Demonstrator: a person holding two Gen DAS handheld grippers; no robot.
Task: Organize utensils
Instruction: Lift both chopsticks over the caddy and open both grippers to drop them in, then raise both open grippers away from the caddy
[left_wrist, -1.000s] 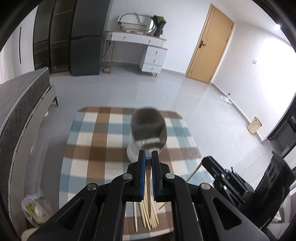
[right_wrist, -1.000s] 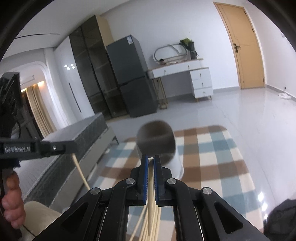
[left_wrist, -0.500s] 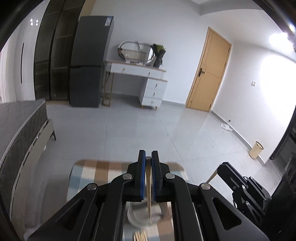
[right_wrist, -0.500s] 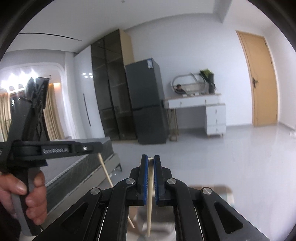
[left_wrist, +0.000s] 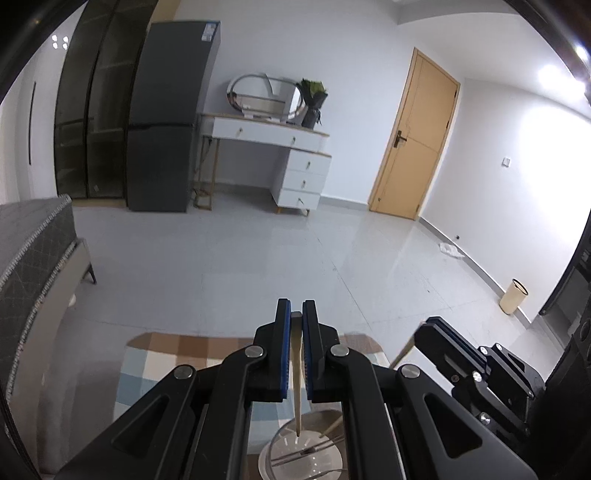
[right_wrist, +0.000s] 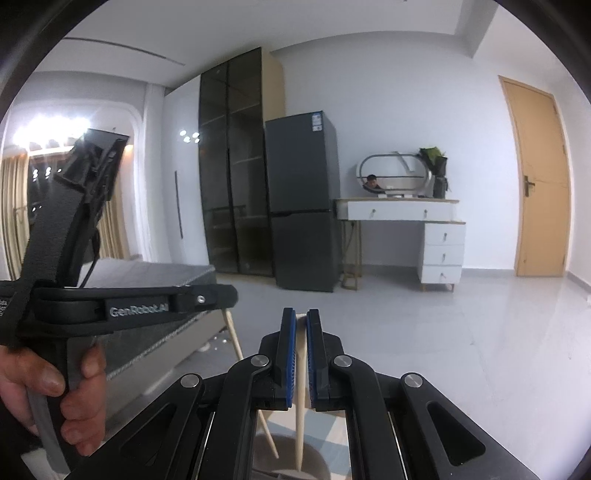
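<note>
You hold each gripper, left (left_wrist: 294, 314) and right (right_wrist: 301, 321), clamped on one wooden chopstick (left_wrist: 296, 391) hanging tip-down, long axis near vertical, directly above the round holder (left_wrist: 306, 448) on the checked cloth (left_wrist: 166, 354).

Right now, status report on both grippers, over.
Left hand-held gripper and right hand-held gripper each shut on a chopstick. Tips over holder. Nothing blocking.

Room evenly bright, cool white. Strong glare on wall (left_wrist: 546, 155) up-right of the left gripper (left_wrist: 296, 332) fingers; ceiling lamps (right_wrist: 51, 129) blow out far left of the right gripper (right_wrist: 301, 332) fingers. Heavy fisheye bend + dark vignette at edges. Holder (left_wrist: 306, 454) below fingertips soft, slightly blurred. Floor (right_wrist: 461, 332) beyond the fingers has sheen.
</note>
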